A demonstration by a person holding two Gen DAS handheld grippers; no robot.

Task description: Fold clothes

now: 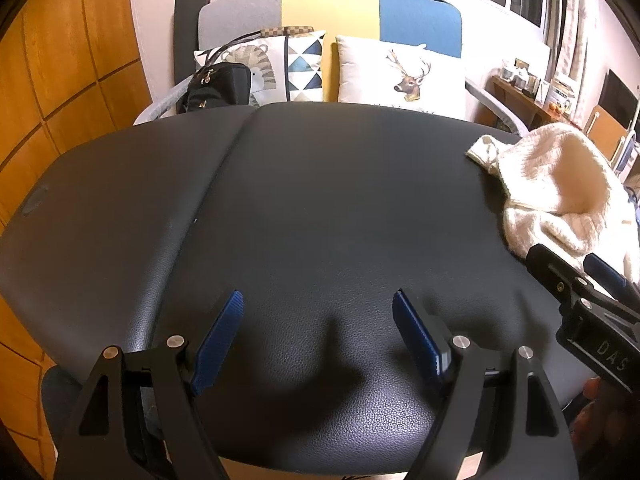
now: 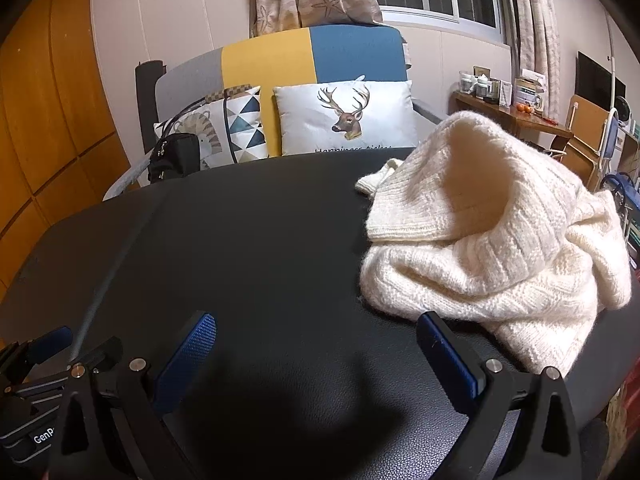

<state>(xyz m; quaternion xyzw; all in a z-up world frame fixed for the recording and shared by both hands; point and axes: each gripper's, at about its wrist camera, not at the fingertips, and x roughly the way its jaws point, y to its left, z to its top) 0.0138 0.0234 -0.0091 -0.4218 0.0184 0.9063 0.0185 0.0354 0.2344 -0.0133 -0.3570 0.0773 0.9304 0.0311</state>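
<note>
On the right side of the black table (image 2: 248,240) a cream sweater (image 2: 496,248) lies crumpled, just ahead of the right gripper (image 2: 316,344), which hovers with jaws spread and nothing between them, while the left gripper (image 1: 318,320) hangs equally wide and empty over bare tabletop

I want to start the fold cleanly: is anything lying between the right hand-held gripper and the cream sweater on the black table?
Nothing visible. The right hand-held gripper is open over bare black table, and the crumpled sweater lies just beyond its right finger.
</note>
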